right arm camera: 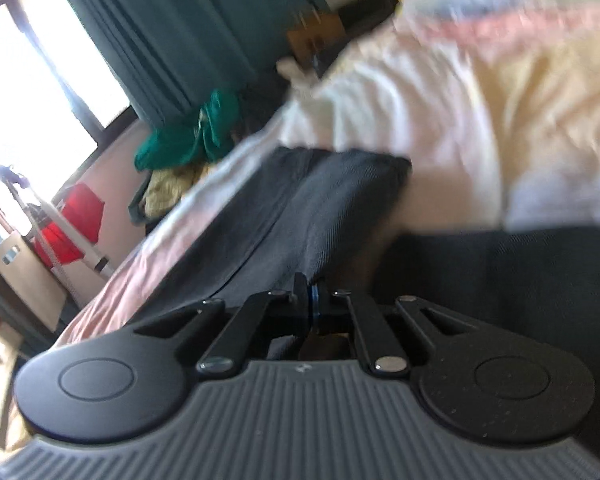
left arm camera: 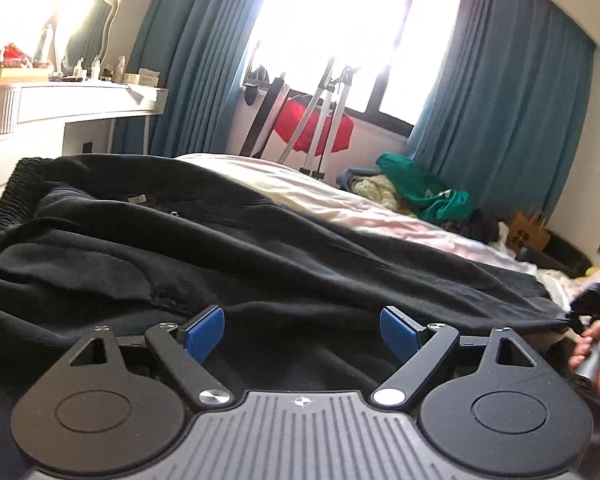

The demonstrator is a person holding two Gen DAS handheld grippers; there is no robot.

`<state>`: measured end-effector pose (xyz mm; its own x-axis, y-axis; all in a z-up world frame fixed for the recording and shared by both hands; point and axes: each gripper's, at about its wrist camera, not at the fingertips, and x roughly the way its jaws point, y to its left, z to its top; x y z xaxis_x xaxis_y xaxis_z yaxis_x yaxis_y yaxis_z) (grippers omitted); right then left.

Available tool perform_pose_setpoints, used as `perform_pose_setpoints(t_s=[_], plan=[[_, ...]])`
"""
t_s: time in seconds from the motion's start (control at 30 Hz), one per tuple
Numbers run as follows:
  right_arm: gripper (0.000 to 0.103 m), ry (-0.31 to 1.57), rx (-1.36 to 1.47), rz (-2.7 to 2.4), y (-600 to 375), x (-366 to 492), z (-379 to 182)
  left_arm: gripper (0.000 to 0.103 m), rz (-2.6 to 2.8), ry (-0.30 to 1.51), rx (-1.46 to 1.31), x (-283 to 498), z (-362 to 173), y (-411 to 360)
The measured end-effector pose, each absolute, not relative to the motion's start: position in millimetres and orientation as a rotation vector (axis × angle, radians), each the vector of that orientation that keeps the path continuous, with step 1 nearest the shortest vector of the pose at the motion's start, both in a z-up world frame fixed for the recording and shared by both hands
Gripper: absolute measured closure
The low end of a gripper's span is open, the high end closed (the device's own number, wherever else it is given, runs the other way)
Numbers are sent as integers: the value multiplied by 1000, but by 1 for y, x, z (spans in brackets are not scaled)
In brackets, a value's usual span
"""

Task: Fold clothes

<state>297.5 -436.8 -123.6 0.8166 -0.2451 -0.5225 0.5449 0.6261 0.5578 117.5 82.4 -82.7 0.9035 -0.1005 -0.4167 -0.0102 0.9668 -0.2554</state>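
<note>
Black trousers [left arm camera: 220, 240] sprawl across the bed [left arm camera: 300, 188]; right gripper [right arm camera: 310, 300] clenches a hem, left gripper [left arm camera: 300, 332] gapes released, so pull evenly.

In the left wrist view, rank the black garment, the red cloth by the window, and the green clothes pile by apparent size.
1. black garment, though it lies nearest the camera
2. red cloth and green clothes pile: look alike, not ranked
</note>
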Motion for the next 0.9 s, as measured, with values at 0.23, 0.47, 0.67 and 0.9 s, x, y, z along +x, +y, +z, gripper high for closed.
perform_pose_setpoints(t_s=[0.23, 0.47, 0.67, 0.9], plan=[[94, 467, 866, -392, -449, 220, -111, 16, -82, 409, -187, 100, -72, 66], [70, 399, 909, -531, -467, 124, -81, 16, -83, 449, -214, 83, -66, 68], [21, 312, 824, -649, -475, 74, -62, 16, -79, 471, -282, 69, -67, 69], [21, 328, 1533, -405, -508, 60, -143, 16, -9, 564, -352, 65, -76, 78]])
